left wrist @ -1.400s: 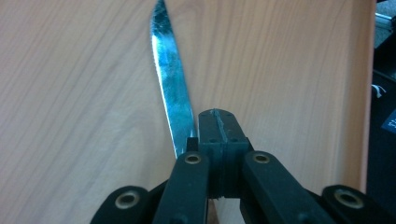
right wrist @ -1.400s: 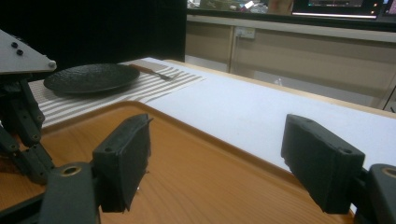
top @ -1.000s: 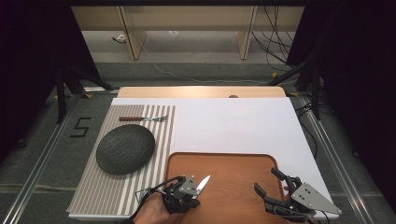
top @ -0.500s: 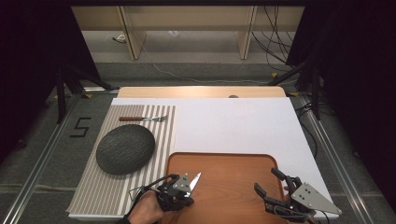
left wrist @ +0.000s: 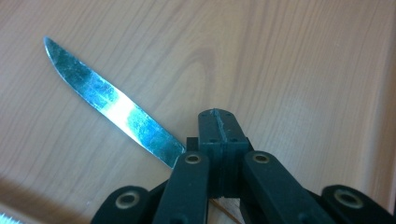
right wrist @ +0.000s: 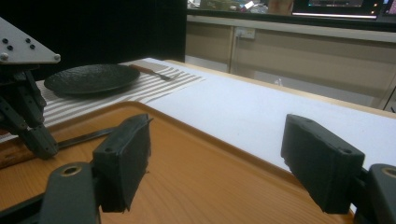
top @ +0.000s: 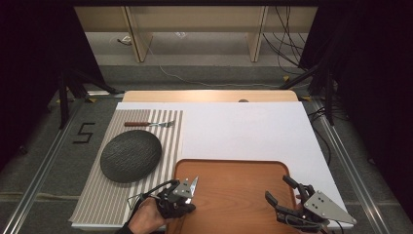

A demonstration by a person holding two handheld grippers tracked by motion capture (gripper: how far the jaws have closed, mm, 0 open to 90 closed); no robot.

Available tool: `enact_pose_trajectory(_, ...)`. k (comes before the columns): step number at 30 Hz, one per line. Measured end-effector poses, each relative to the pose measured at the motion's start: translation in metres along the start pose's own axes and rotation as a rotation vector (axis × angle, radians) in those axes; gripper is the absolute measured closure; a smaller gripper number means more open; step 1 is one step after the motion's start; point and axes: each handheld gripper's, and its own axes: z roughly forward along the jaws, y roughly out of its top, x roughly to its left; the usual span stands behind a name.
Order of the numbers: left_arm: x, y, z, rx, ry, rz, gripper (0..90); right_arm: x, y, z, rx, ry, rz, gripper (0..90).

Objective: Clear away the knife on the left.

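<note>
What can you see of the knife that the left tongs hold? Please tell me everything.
The knife has a slim, shiny metal blade with a curved, pointed tip and blotchy reflections. The left tongs are shut on it where the blade ends, hiding that part. A brown, wood-like handle seems to show in the right gripper view. The blade lies low over the wooden tray, near its left edge; contact cannot be told.

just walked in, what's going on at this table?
A person is working with two hand-held grippers over a wooden tray. The left gripper is shut on a table knife with a shiny metal blade, blade pointing out over the tray's left end. The right gripper sits open at the tray's right end, holding nothing. On the striped placemat to the left lie a dark round plate and, beyond it, a wooden-handled fork, both untouched.
</note>
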Motion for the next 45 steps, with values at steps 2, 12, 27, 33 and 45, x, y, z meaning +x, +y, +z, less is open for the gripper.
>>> enact_pose_trajectory(2, 0.001, -0.002, -0.001, 0.001, 0.006, -0.004, 89.7, 0.0, 0.0, 0.0, 0.0, 0.0, 0.0, 25.2)
enact_pose_trajectory(12, 0.007, -0.01, -0.007, -0.003, 0.016, -0.025, 89.8, 0.0, 0.0, 0.0, 0.0, -0.001, -0.001, 25.2)
enact_pose_trajectory(27, 0.014, -0.018, -0.013, -0.003, 0.025, -0.052, 89.7, 0.001, 0.0, 0.0, 0.0, 0.001, -0.003, 25.3)
enact_pose_trajectory(33, 0.015, -0.019, -0.014, -0.005, 0.028, -0.056, 89.3, 0.0, 0.0, 0.0, -0.001, 0.001, -0.001, 25.3)
enact_pose_trajectory(45, 0.015, -0.017, -0.025, -0.12, 0.052, -0.1, 46.1, 0.0, 0.0, 0.0, -0.001, 0.001, -0.001, 25.4)
